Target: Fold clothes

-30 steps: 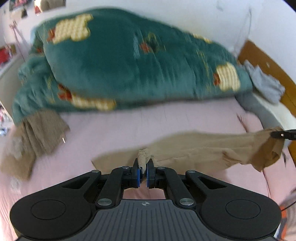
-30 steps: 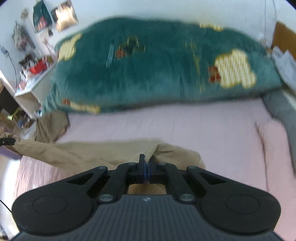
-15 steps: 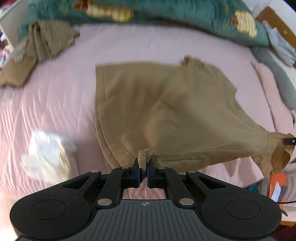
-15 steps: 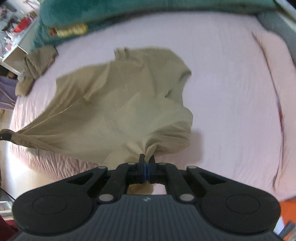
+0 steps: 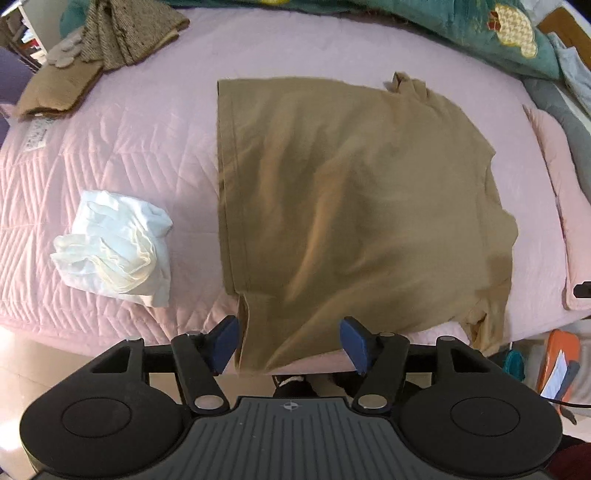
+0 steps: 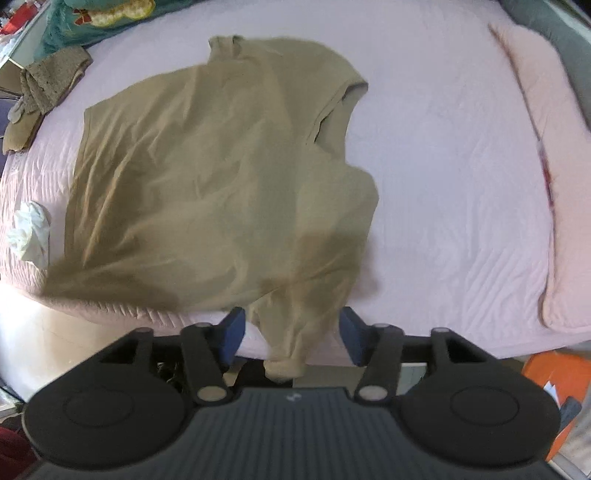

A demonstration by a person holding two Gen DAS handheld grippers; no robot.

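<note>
Both tongs, left (image 5: 289, 344) and right (image 6: 291, 334), released the shirt (image 5: 351, 206), now gaping; only left view shows teal blanket (image 5: 491, 33).

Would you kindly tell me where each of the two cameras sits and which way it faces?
Left wrist: sits on the left hand-held gripper, jaws apart, looking down across the tan shirt on the pink bed; the shirt's hem corner hangs between its fingers.
Right wrist: sits on the right hand-held gripper, jaws apart, facing the same shirt's sleeve side.
Shared: shirt, bed, white cloth, green blanket.
</note>
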